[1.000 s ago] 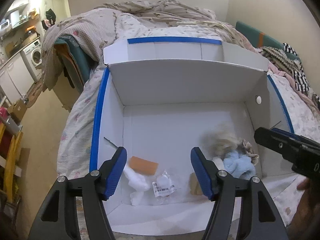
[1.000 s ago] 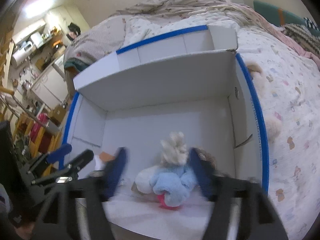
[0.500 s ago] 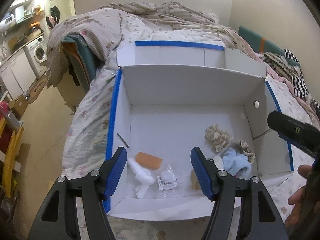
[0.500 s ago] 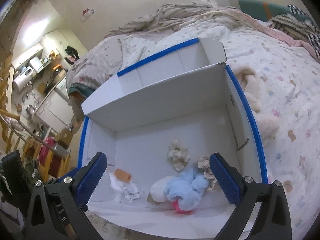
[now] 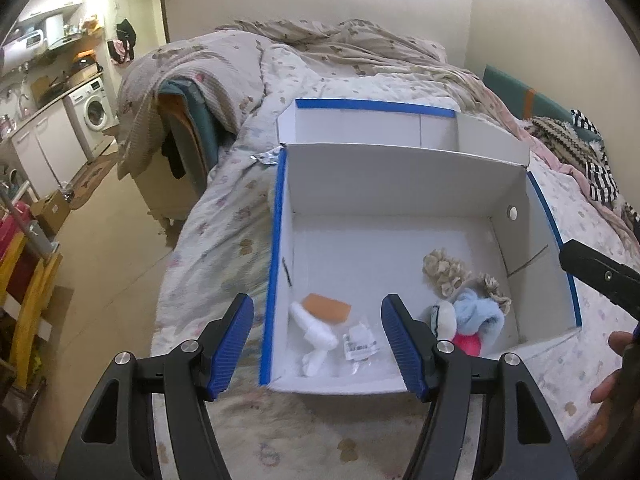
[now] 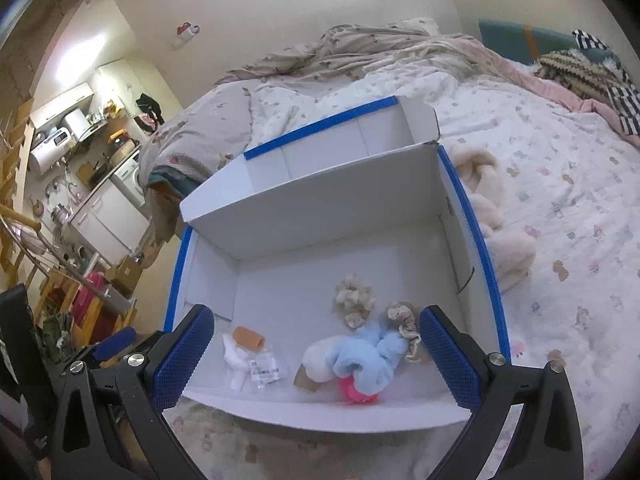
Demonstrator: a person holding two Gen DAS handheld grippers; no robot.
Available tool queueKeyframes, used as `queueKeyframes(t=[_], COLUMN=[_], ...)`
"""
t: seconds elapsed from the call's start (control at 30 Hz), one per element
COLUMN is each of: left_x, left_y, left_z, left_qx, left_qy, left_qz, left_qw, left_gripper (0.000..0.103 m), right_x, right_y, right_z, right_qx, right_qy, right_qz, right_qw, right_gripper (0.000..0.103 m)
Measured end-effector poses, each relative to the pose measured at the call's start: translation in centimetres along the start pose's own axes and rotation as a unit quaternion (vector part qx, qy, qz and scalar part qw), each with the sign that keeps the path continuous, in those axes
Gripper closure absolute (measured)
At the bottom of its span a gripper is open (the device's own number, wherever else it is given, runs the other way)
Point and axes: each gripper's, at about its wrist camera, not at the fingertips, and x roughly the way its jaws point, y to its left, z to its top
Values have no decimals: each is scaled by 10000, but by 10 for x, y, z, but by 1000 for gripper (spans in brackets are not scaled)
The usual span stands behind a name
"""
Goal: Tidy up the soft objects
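Observation:
A white box with blue tape edges (image 5: 400,184) (image 6: 320,204) lies open on the bed. Inside at the near right lie a light blue fluffy item (image 5: 478,314) (image 6: 368,354), a pink item (image 6: 356,392), a white soft item (image 6: 318,362) and two beige scrunchies (image 5: 442,270) (image 6: 354,300). At the near left lie an orange piece (image 5: 326,308) (image 6: 249,337), a white cloth (image 5: 314,328) and a clear packet (image 5: 360,344). My left gripper (image 5: 316,346) is open and empty above the box's near left corner. My right gripper (image 6: 316,364) is open and empty above the box's near edge.
A cream fluffy item (image 6: 496,232) lies on the bed right of the box. Crumpled quilts (image 5: 328,52) cover the far bed. Striped and knitted cloths (image 5: 580,152) lie far right. A chair draped with clothes (image 5: 180,120) stands left of the bed.
Both grippers have pulled back and up from the box. The right gripper has opened and left the beige scrunchie lying in the box beside the blue item.

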Motion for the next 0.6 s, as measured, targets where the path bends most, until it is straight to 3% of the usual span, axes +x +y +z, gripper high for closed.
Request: queueKeyframes(t=[0.6], left_x=[-44], left_y=[18], left_z=[-48], left_qx=[16], left_qy=[-75], left_qz=[161], left_qw=[9998], left_gripper=[40], right_x=[-46], right_y=[15], right_z=[-54], right_qx=[-510], right_qy=[0], right_qz=[-145], right_qw=[9986], right_gripper=[0])
